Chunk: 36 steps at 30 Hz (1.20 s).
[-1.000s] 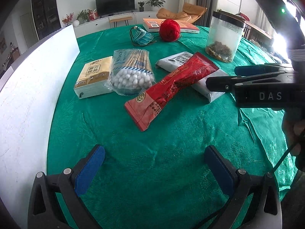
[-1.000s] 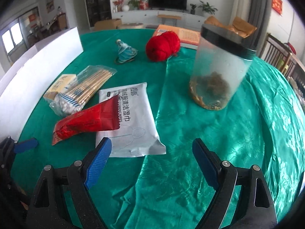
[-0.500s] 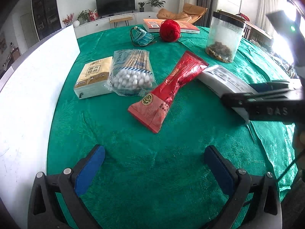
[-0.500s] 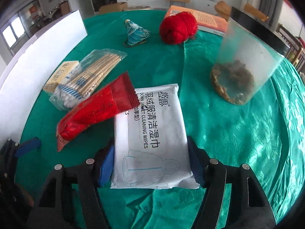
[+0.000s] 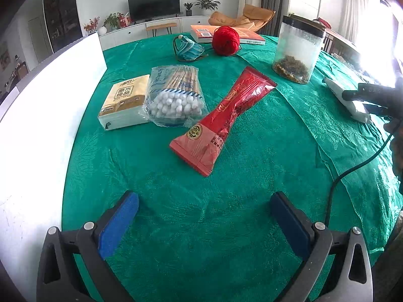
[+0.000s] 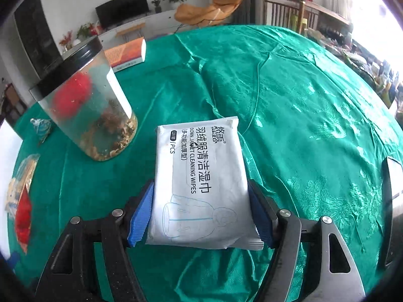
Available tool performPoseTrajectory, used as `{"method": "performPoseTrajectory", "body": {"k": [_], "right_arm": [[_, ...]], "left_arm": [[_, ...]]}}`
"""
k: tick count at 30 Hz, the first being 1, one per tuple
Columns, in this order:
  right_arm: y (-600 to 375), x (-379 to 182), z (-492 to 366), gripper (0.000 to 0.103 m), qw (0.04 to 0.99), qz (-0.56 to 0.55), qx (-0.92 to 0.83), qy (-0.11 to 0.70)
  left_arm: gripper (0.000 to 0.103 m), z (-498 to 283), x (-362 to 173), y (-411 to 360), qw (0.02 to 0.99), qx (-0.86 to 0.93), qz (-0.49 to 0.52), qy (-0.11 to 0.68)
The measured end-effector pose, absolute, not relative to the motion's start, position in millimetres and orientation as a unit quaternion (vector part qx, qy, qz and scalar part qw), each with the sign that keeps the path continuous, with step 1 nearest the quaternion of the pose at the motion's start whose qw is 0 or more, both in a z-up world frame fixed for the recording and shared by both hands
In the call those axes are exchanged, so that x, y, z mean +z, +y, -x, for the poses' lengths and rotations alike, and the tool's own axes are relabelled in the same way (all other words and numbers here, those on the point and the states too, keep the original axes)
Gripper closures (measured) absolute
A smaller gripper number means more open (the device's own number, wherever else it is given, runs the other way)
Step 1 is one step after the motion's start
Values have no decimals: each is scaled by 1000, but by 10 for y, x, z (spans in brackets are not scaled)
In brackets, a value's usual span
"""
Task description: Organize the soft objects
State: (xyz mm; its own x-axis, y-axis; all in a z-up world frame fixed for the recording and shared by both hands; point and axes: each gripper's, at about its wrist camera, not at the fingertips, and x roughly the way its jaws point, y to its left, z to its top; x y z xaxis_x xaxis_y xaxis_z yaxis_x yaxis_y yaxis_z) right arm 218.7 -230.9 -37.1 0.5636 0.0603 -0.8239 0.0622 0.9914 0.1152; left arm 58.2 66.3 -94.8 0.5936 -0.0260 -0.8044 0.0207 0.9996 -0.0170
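Note:
My right gripper [image 6: 201,216] is shut on a white pack of cleaning wipes [image 6: 199,176] and holds it above the green tablecloth [image 6: 302,100]; the pack also shows at the right edge of the left wrist view [image 5: 347,98]. My left gripper [image 5: 204,216] is open and empty above the cloth near the front edge. Ahead of it lie a red snack packet [image 5: 224,120], a bag of cotton swabs [image 5: 173,95], a tissue pack [image 5: 123,100], a blue face mask [image 5: 187,47] and a red yarn ball [image 5: 225,40].
A clear jar with a black lid [image 5: 297,50] stands at the right; it shows left of the wipes in the right wrist view [image 6: 88,105]. An orange book [image 5: 226,34] lies at the back. A white board [image 5: 37,100] runs along the left edge.
My right gripper closed on the wipes pack, pulled it out from under the red packet and carried it right, past the jar. The red packet shifted. My left gripper stayed still.

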Motion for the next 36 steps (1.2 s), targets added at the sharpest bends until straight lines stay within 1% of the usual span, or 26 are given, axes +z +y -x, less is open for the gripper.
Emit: {"method": "performPoseTrajectory", "body": {"k": [4, 7, 16, 17, 24, 36], "right_arm": [[-2297, -176, -1736, 24, 907, -58, 1, 418], [-2189, -180, -1498, 24, 917, -33, -8, 397], [-2108, -462, -1526, 24, 900, -1, -22, 434], [-2117, -492, -1543, 23, 898, -3, -22, 440], [-2150, -498, -1536, 19, 898, -9, -20, 440], [-2148, -496, -1535, 18, 898, -9, -20, 440]], "left_arm": [[0, -580, -947, 665, 893, -13, 3, 451], [0, -580, -949, 665, 893, -13, 3, 451], [0, -579, -949, 665, 893, -13, 3, 450], [0, -580, -947, 664, 893, -13, 3, 450], [0, -579, -950, 665, 893, -13, 3, 450], [0, -579, -950, 665, 893, -13, 3, 450]]}}
